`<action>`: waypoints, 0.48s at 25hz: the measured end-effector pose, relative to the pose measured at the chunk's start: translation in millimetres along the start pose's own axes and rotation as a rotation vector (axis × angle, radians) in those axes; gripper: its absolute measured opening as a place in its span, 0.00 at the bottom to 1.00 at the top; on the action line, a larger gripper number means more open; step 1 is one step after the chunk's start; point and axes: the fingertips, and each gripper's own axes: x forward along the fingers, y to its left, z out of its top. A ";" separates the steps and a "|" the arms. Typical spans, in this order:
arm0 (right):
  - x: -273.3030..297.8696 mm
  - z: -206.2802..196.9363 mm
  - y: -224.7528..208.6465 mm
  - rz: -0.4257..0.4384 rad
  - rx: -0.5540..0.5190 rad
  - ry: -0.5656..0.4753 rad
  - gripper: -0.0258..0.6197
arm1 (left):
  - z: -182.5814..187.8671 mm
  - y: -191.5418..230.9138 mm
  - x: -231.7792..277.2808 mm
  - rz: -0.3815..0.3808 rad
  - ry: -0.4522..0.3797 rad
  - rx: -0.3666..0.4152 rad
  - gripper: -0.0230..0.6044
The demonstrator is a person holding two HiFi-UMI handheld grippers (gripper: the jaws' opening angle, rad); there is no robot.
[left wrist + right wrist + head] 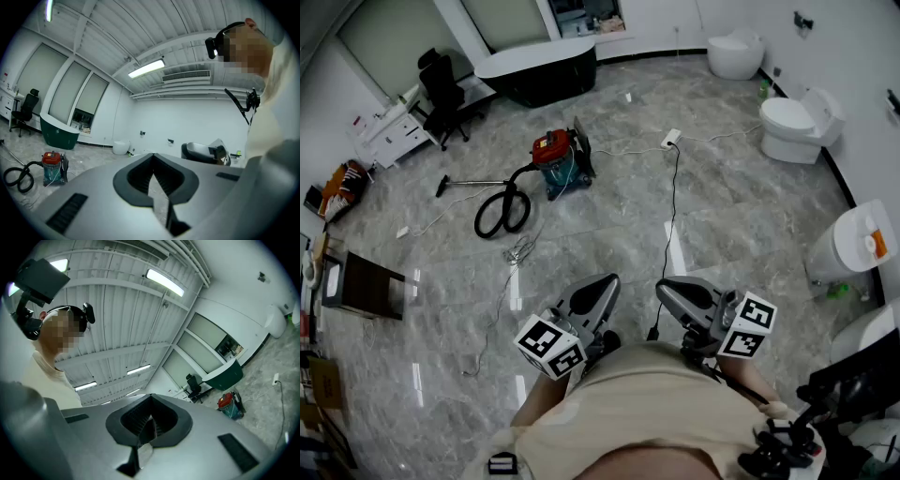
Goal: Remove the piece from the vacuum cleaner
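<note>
The vacuum cleaner, with a red top and a teal body, stands on the grey marble floor far ahead of me. Its black hose lies coiled at its left, and a thin wand runs off to a floor nozzle. My left gripper and right gripper are held close to my body, well short of the vacuum, both shut and empty. The left gripper view shows its jaw tips together and the vacuum cleaner small at the lower left. The right gripper points slightly upward, with the vacuum cleaner at the right.
A dark bathtub stands behind the vacuum, an office chair at the back left. Toilets line the right wall. A black cable and a white power strip lie on the floor. A low table is at the left.
</note>
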 end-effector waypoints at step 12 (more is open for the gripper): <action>4.6 -19.9 -18.2 0.024 0.054 0.063 0.04 | -13.9 17.2 5.2 0.078 0.054 -0.014 0.04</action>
